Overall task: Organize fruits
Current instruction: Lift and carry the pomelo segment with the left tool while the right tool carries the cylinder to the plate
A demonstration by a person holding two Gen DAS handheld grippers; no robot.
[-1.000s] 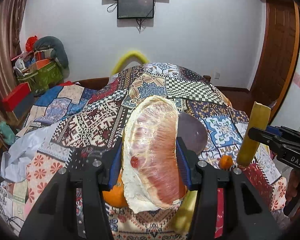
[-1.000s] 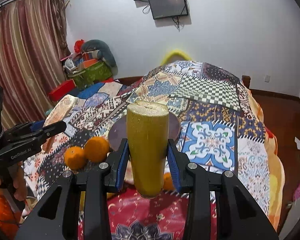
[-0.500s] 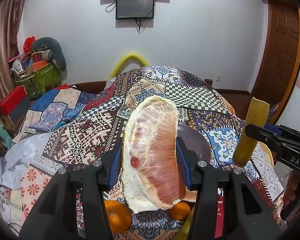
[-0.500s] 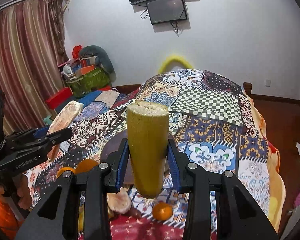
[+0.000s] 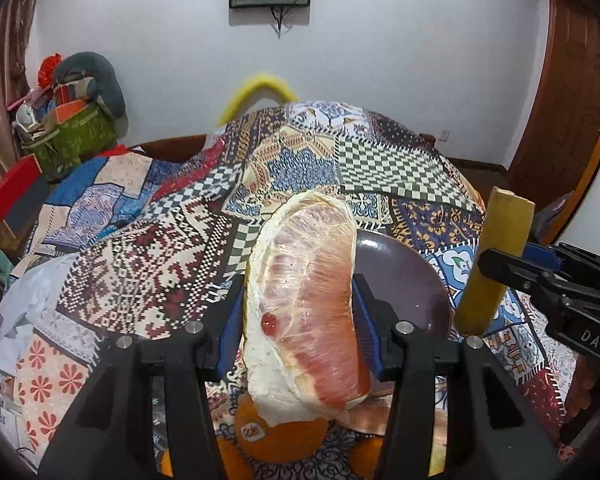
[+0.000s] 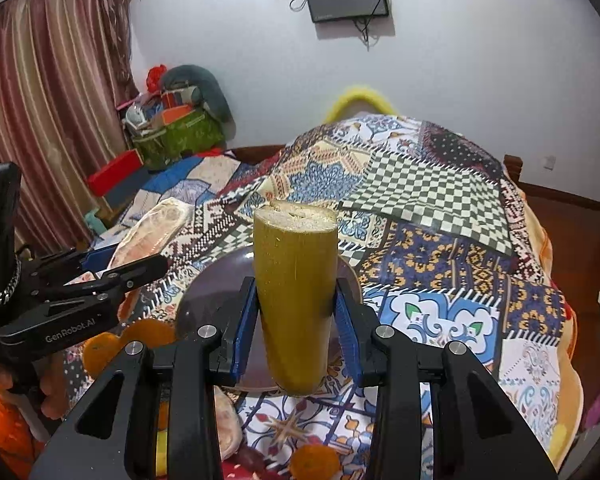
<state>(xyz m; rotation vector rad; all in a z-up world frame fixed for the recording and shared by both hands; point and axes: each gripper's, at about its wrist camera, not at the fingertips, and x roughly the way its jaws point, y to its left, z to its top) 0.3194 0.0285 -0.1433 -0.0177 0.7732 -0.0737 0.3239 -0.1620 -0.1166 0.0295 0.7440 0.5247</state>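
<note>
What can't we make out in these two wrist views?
- Purple plate: near rim hidden in left wrist view by wrapped pomelo wedge and left hand-held gripper.
- Oranges: count unclear, covered by the wedge and gripper frame.
- Right wrist view: yellow-green stalk in right hand-held gripper blocks the plate's centre.

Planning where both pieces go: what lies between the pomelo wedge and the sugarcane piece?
The dark plate, bare on the patchwork cloth, lies between the pomelo wedge and the sugarcane piece, seen in the left wrist view.
</note>
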